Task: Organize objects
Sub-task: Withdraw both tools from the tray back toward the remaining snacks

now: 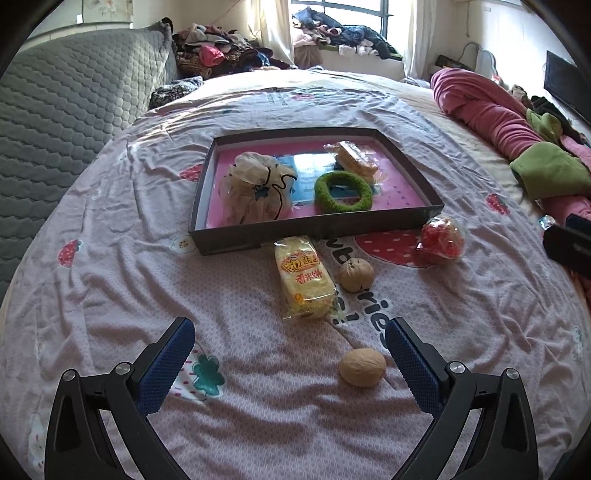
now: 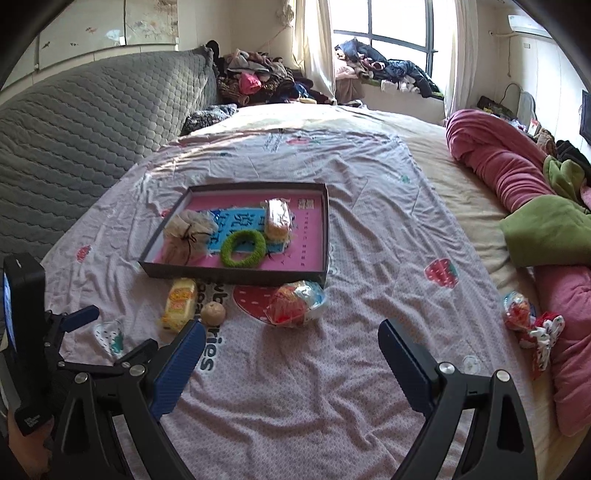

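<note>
Quilted grey padding forms the headboard (image 1: 74,110) to the left of the tray (image 1: 258,242), and beyond it we see heaped clothes (image 1: 218,51) under a bright window (image 1: 351,14). We work on a wrinkled pink sheet (image 1: 129,258) printed with strawberries, spread over a bed.

Left of the tray's near wall, our left gripper (image 1: 290,341) hangs with its ribbed blue pads (image 1: 166,369) spread wide, holding nothing. The tray itself is a shallow dark box with a glossy pink floor. Inside, at its left, sits a gathered cloth pouch (image 1: 255,188) tied with black cord; right of that lies a fuzzy green ring (image 1: 343,192), and behind the ring a wrapped cake (image 1: 356,158).

In front of the tray a crinkly yellow snack pack (image 1: 301,277) touches its near wall. Just right of the pack rests a rough round walnut (image 1: 356,275); a smoother walnut (image 1: 362,367) lies well nearer, between our left pads. Off the tray's right corner sits a red wrapped sweet (image 1: 441,240).

Our right gripper (image 2: 291,341) is likewise splayed and empty. Far right of the tray, a pink blanket (image 2: 517,177) and green fleece (image 2: 546,236) lie bunched, with small wrappers (image 2: 517,314) beside them.
</note>
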`<state>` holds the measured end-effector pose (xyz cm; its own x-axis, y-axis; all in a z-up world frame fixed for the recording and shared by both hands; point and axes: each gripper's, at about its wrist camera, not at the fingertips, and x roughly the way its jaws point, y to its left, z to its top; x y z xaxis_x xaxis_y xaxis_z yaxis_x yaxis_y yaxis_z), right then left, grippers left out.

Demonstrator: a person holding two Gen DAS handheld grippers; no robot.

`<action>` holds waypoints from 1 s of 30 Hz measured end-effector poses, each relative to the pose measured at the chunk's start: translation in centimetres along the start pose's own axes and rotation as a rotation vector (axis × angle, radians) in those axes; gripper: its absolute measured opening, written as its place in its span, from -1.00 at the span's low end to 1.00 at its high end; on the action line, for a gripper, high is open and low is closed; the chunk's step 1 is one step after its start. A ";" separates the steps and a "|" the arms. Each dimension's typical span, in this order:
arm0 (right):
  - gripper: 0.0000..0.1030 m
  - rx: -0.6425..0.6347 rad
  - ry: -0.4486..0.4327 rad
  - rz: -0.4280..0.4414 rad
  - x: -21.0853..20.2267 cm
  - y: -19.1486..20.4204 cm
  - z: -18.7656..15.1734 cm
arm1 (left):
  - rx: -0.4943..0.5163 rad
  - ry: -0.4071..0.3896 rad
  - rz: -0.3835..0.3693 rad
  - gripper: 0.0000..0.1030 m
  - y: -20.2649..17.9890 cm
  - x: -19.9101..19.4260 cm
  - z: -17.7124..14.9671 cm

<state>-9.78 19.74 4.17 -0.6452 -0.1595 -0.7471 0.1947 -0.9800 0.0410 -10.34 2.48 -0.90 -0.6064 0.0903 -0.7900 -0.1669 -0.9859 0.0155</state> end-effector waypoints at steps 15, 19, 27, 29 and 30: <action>0.84 -0.017 0.052 -0.008 5.7 0.2 0.1 | -0.006 0.034 -0.004 0.99 0.4 4.7 0.8; 0.84 -0.017 0.065 -0.008 6.8 0.2 0.1 | -0.004 0.038 -0.008 0.99 0.3 5.6 1.0; 0.84 -0.017 0.078 -0.014 8.5 0.0 0.3 | -0.009 0.047 -0.005 0.99 0.5 7.0 1.1; 0.84 -0.018 0.078 -0.016 8.8 -0.1 0.3 | -0.012 0.050 -0.005 0.99 0.6 7.3 1.1; 0.84 -0.017 0.078 -0.019 8.9 -0.1 0.3 | -0.012 0.054 -0.006 0.99 0.7 7.5 1.1</action>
<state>-15.80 18.41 -2.27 -0.5894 -0.1308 -0.7972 0.1965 -0.9804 0.0156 -15.85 2.65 -6.10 -0.5626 0.0882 -0.8220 -0.1606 -0.9870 0.0040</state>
